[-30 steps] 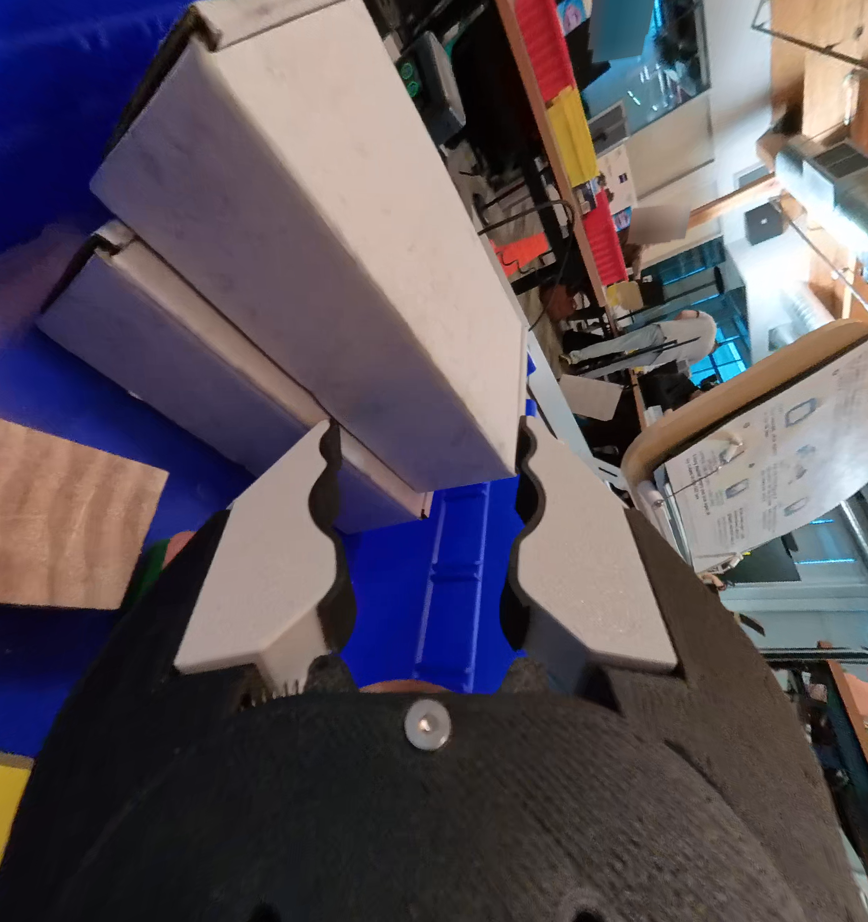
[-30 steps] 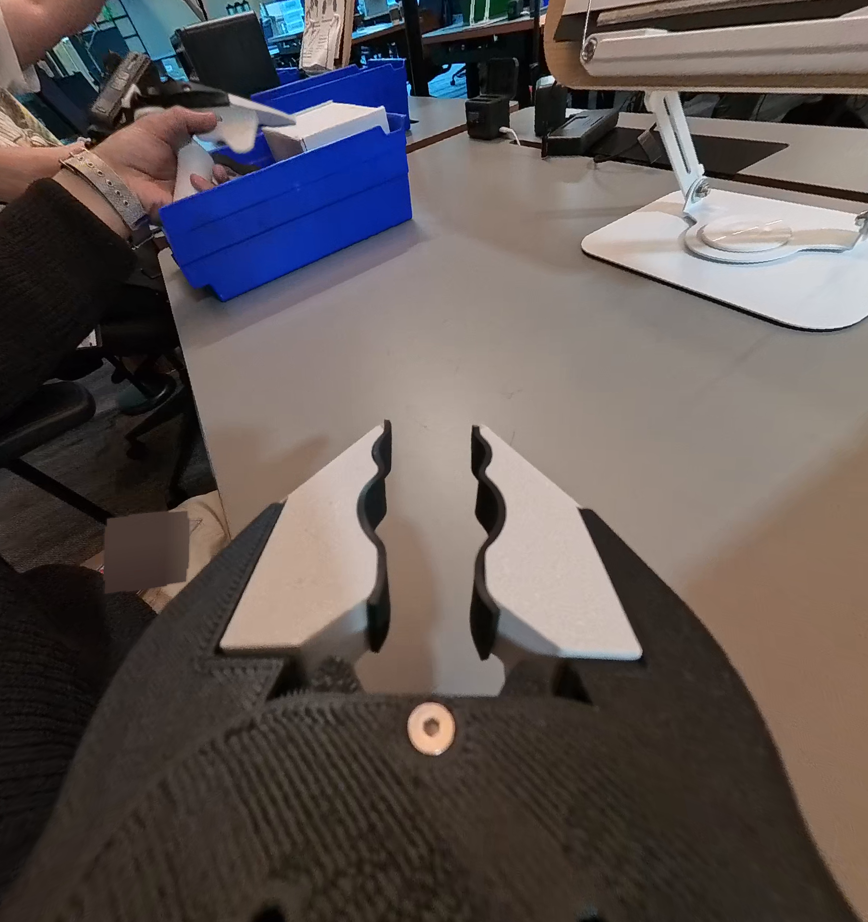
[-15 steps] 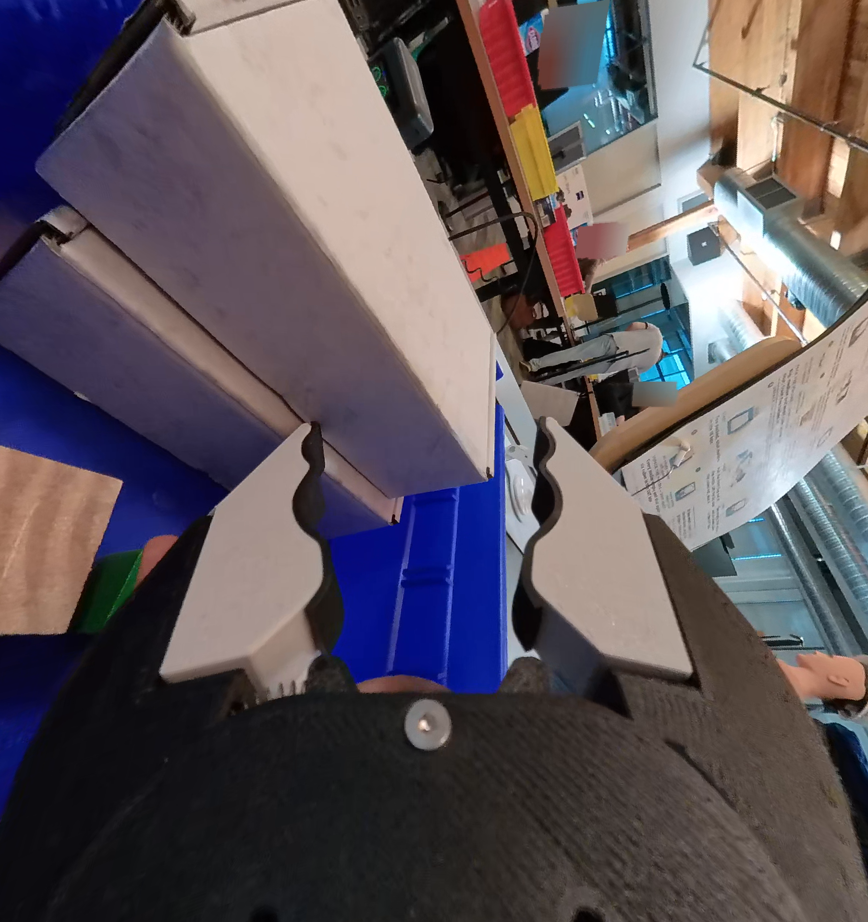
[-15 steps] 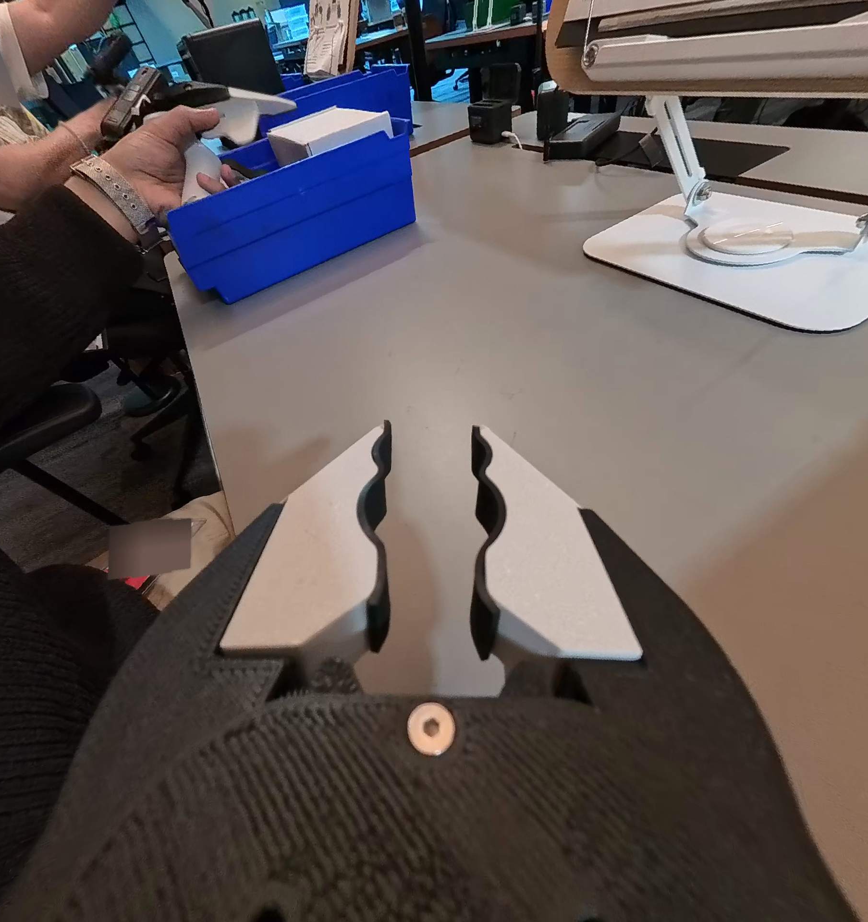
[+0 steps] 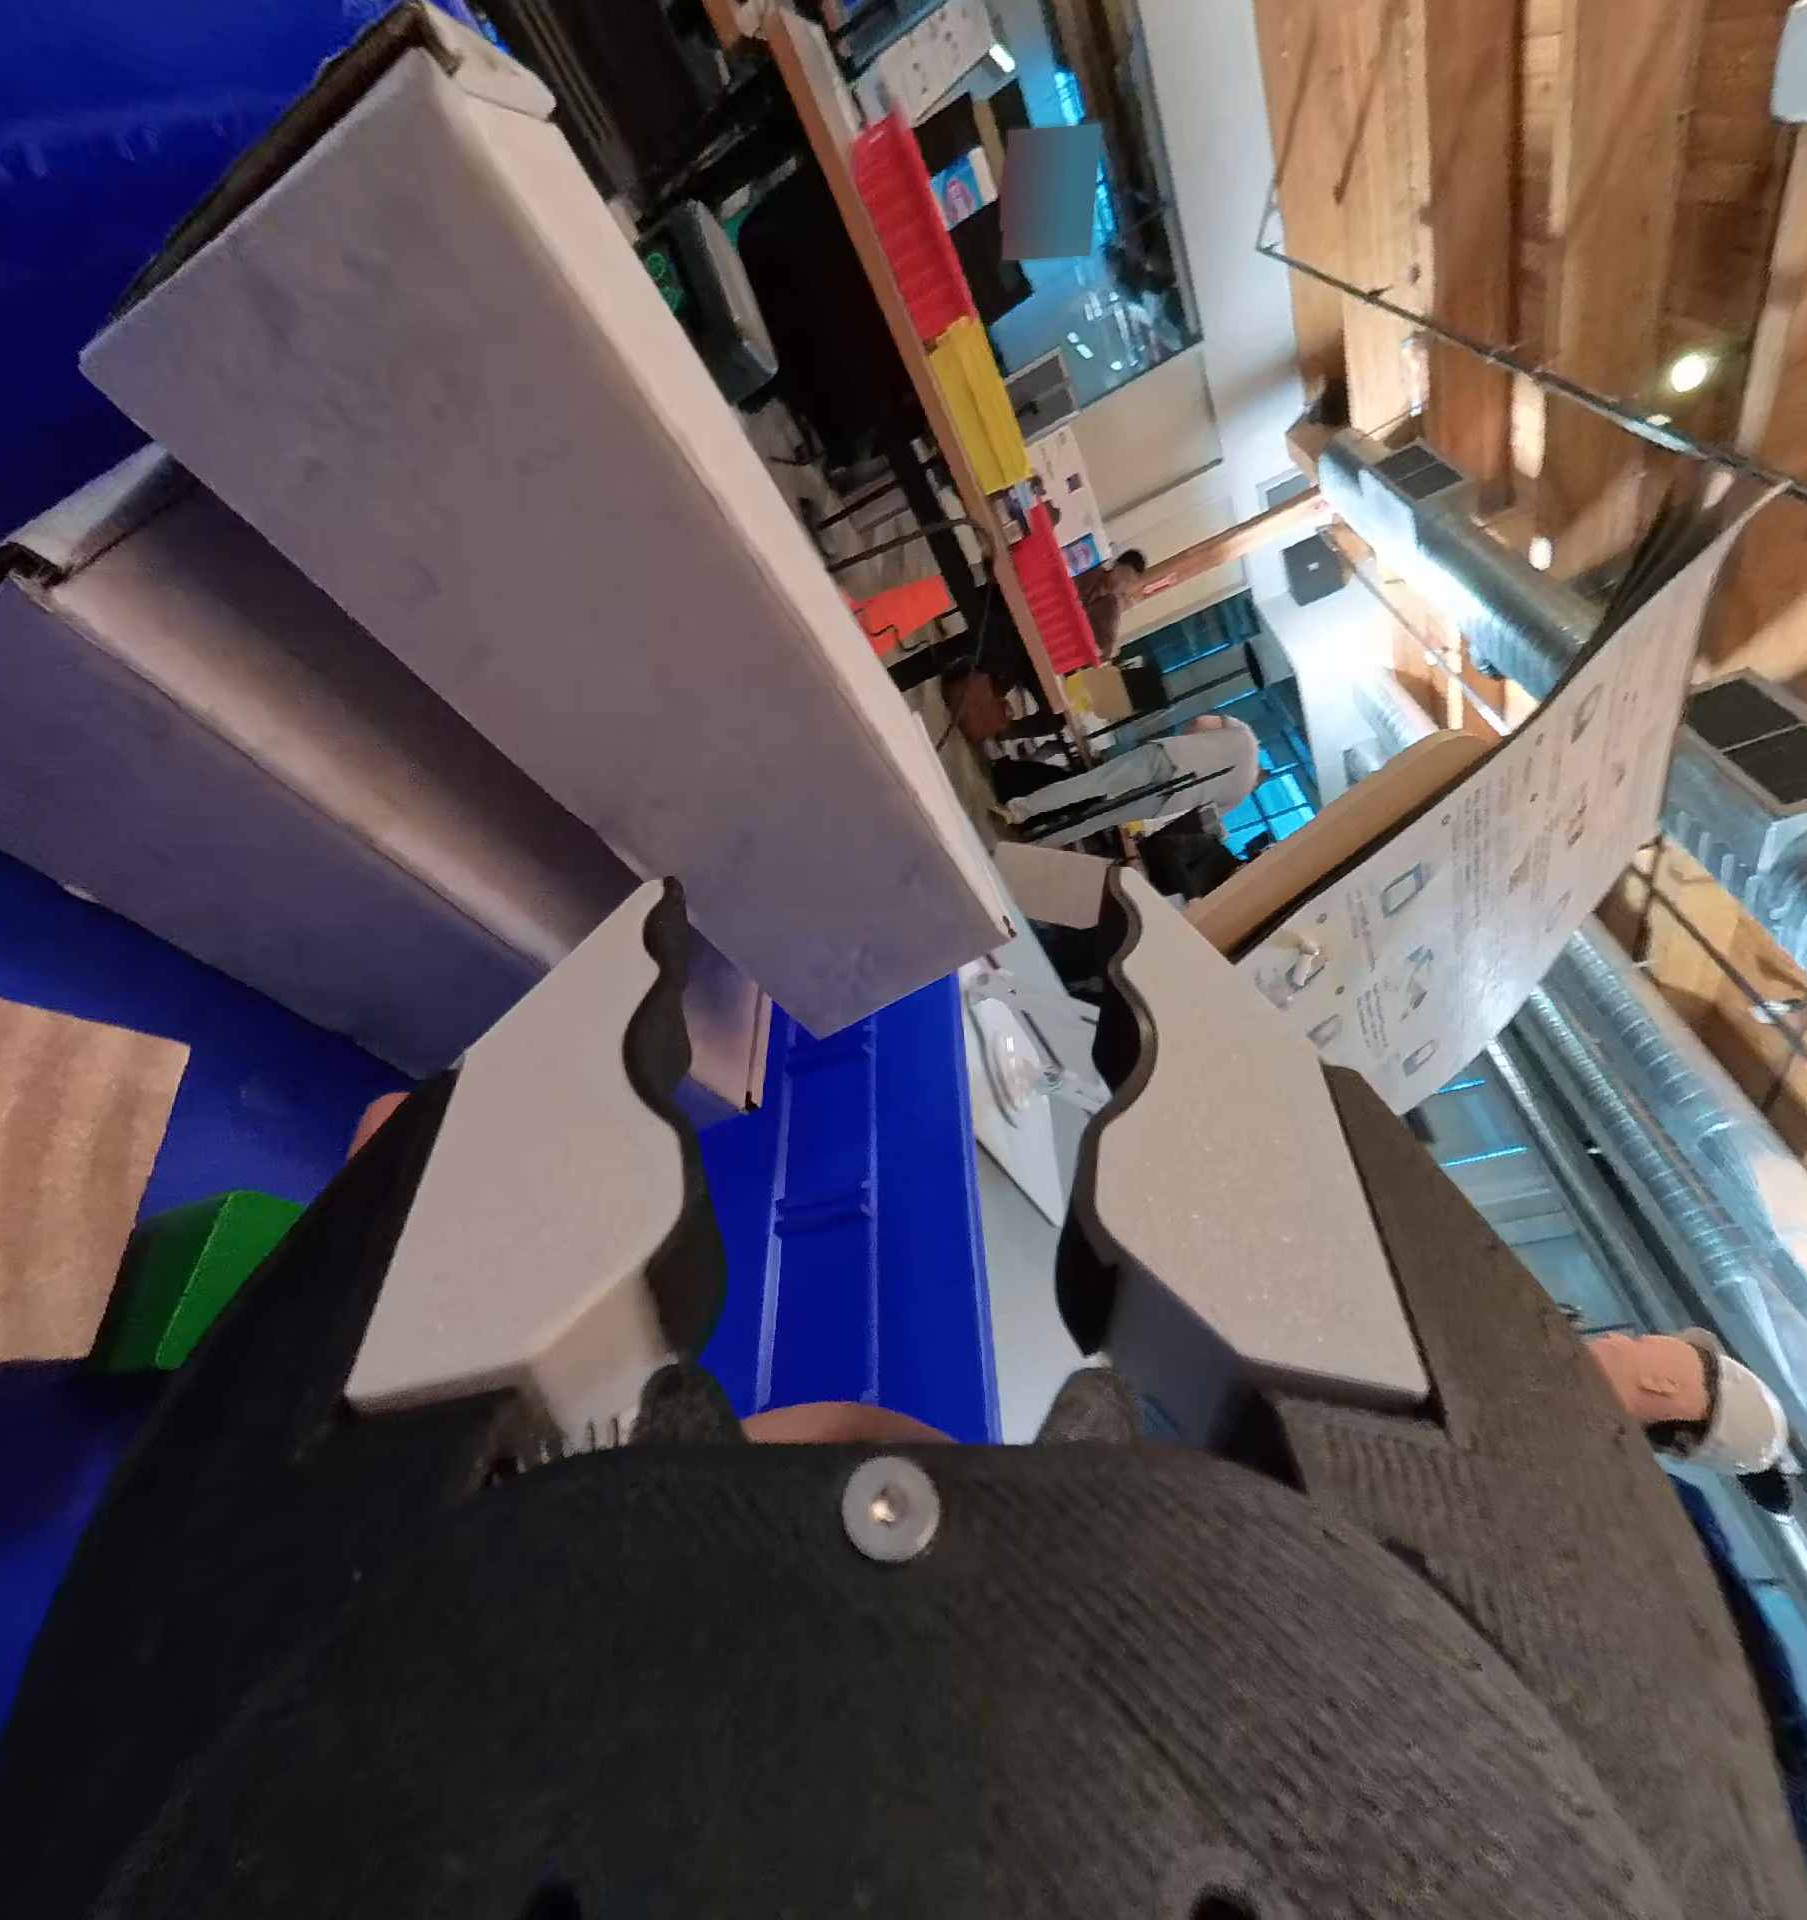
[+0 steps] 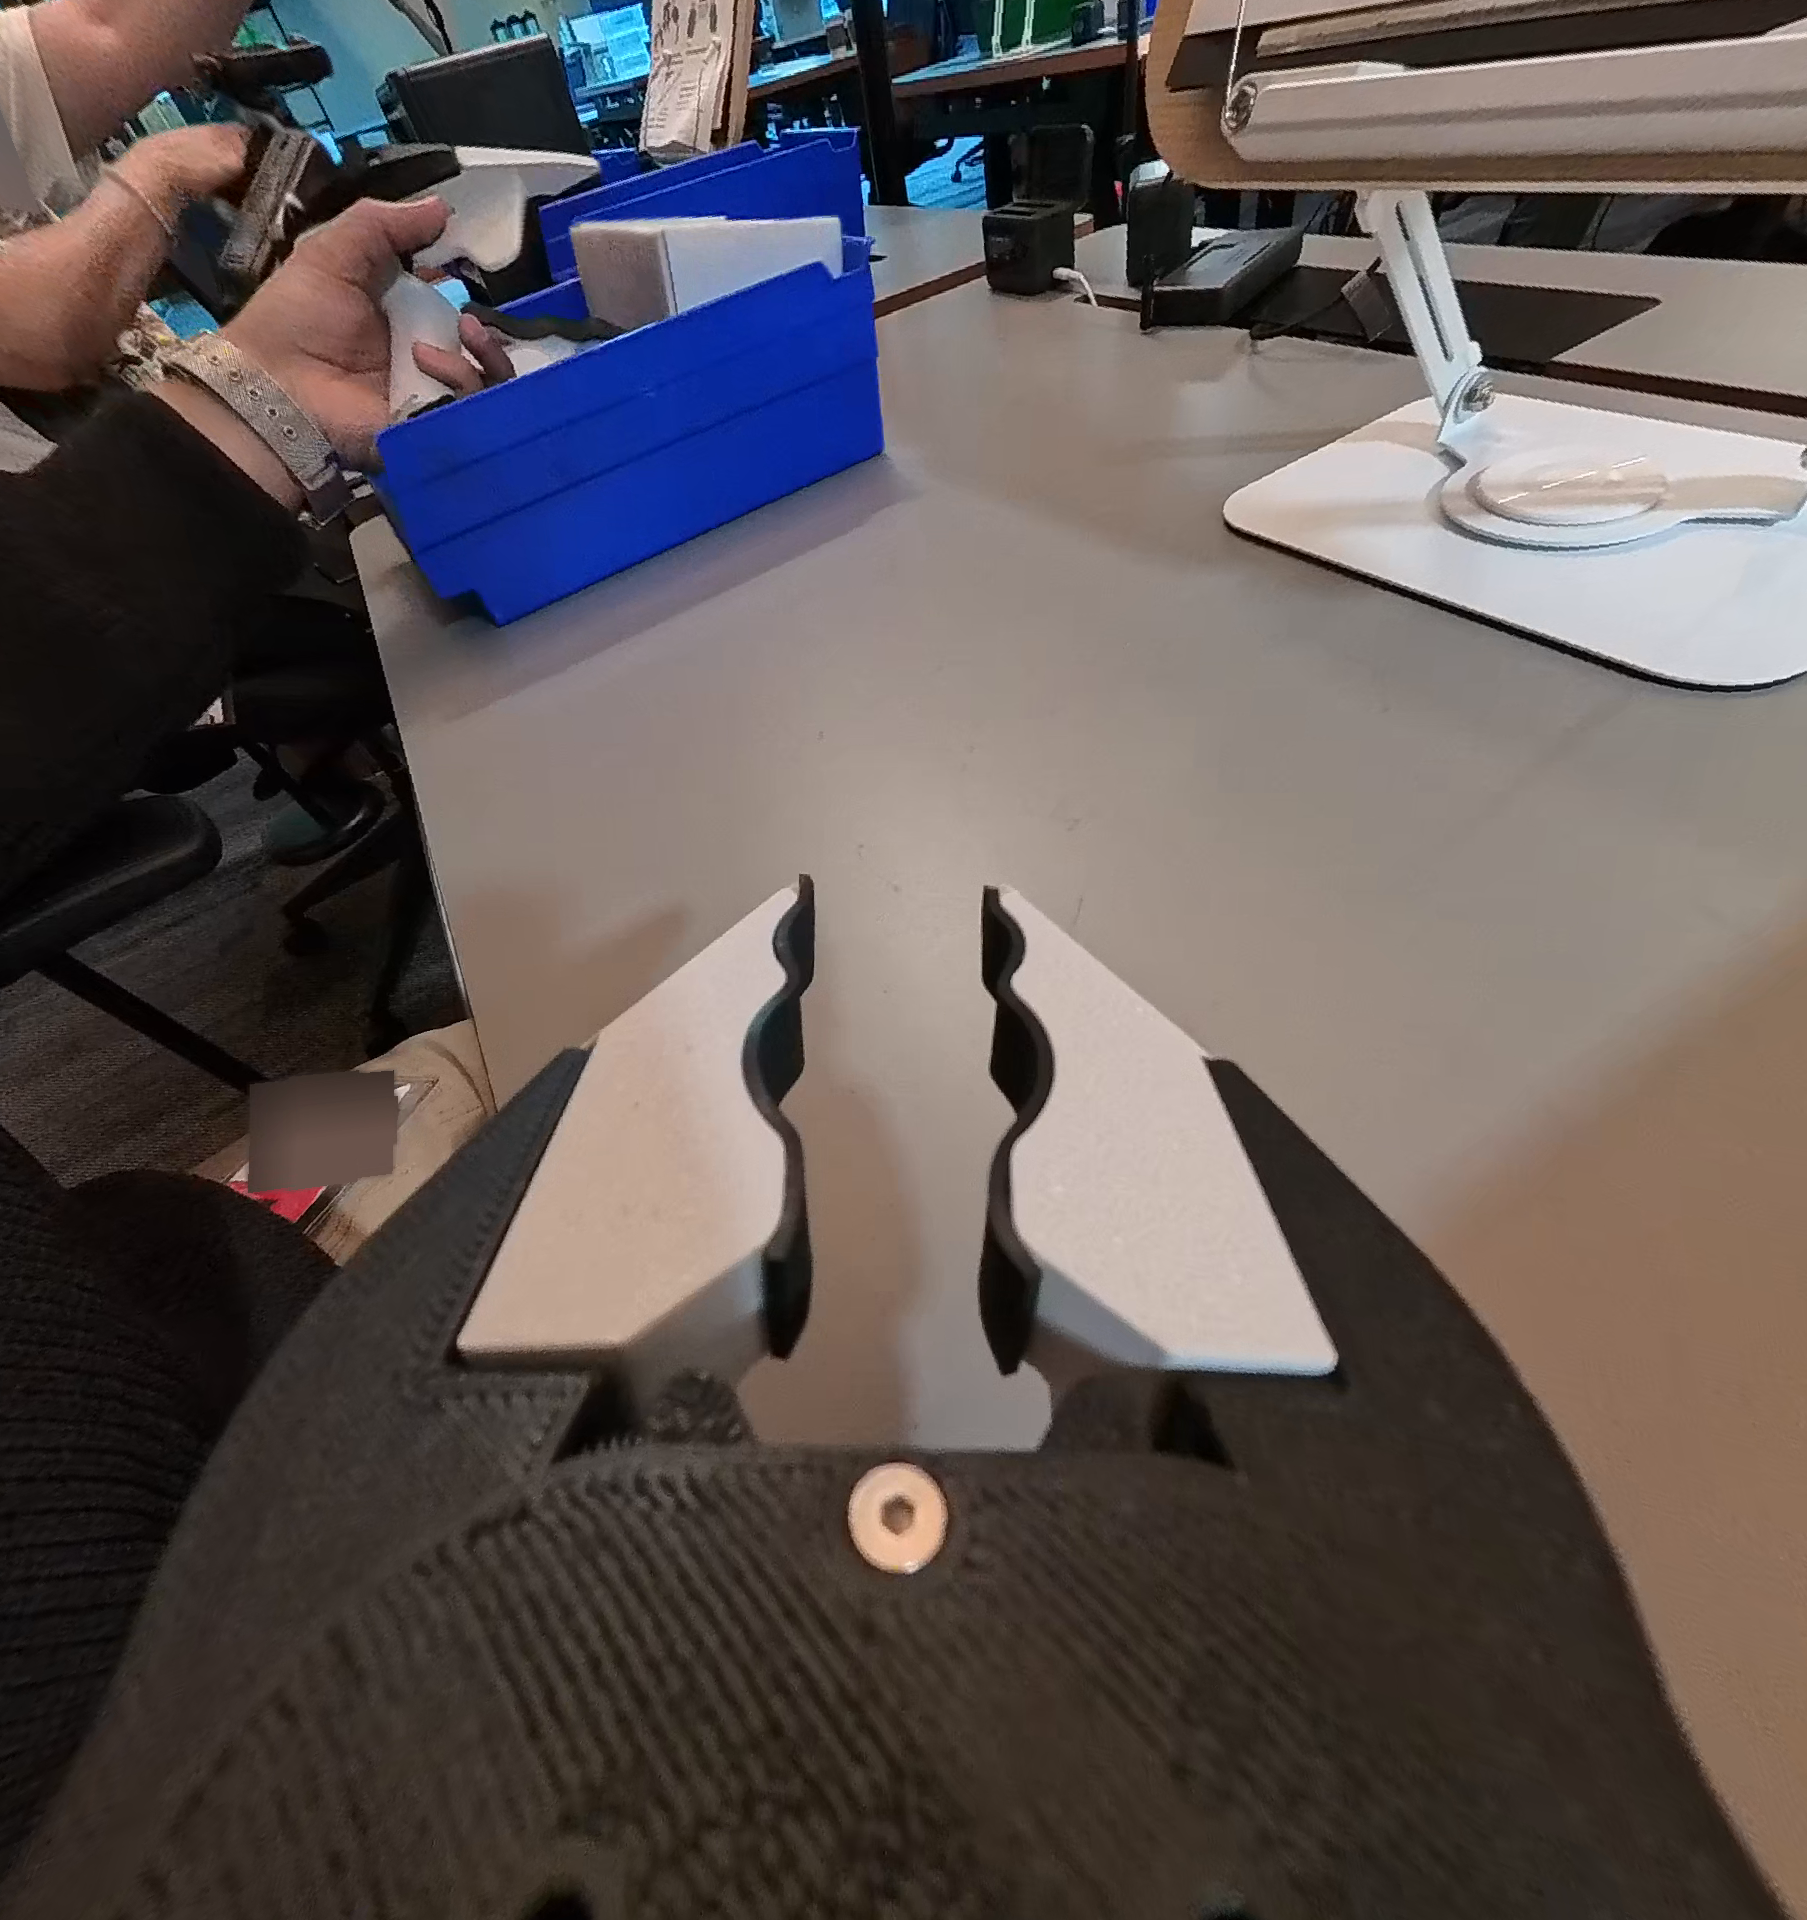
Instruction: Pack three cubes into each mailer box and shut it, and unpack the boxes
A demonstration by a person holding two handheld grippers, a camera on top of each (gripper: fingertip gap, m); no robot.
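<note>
The left gripper (image 5: 894, 904) reaches into the blue bin (image 5: 847, 1174) with its jaws spread wide and nothing between them, its tips at the near end of the upper of two white mailer boxes (image 5: 525, 582) stacked in the bin; a wooden cube (image 5: 42, 1174) and a green cube (image 5: 203, 1278) lie beside the boxes. Well clear of the bin, the right gripper (image 6: 894, 894) hangs over the grey table (image 6: 1190, 831), its jaws parted and empty.
</note>
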